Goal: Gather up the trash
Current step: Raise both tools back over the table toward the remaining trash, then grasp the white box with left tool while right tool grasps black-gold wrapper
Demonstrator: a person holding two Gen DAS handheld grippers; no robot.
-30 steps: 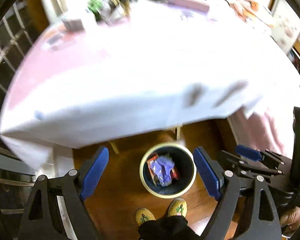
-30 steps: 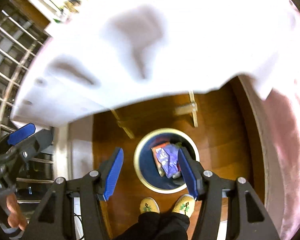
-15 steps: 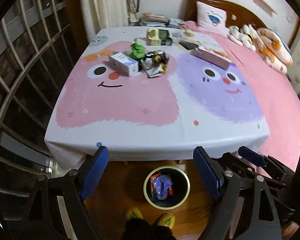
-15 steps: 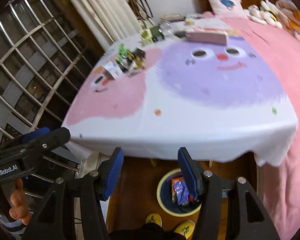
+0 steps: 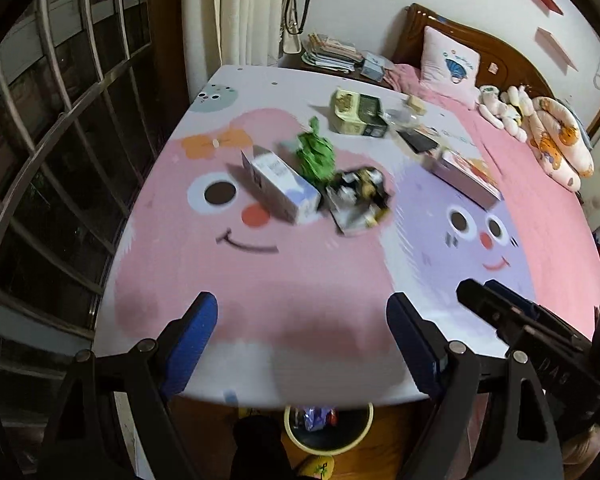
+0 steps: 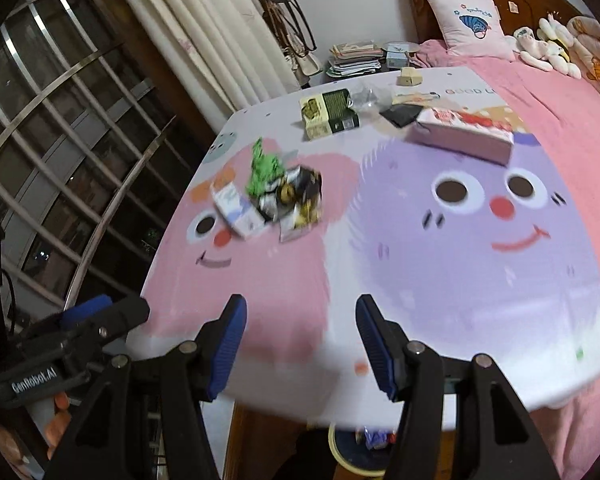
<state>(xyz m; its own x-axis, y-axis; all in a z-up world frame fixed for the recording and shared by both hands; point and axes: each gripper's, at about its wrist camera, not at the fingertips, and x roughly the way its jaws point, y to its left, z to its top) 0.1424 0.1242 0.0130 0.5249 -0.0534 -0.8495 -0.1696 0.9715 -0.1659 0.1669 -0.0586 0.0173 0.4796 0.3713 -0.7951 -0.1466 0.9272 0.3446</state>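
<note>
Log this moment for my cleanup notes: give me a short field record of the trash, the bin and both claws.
surface: table with cartoon-face cloth
trash pile: green wrapper, white carton, crumpled dark wrapper, close together
other items: green box, pink box
bin: trash bin on floor under near table edge, wrappers inside
left claw: open, empty
right claw: open, empty
</note>
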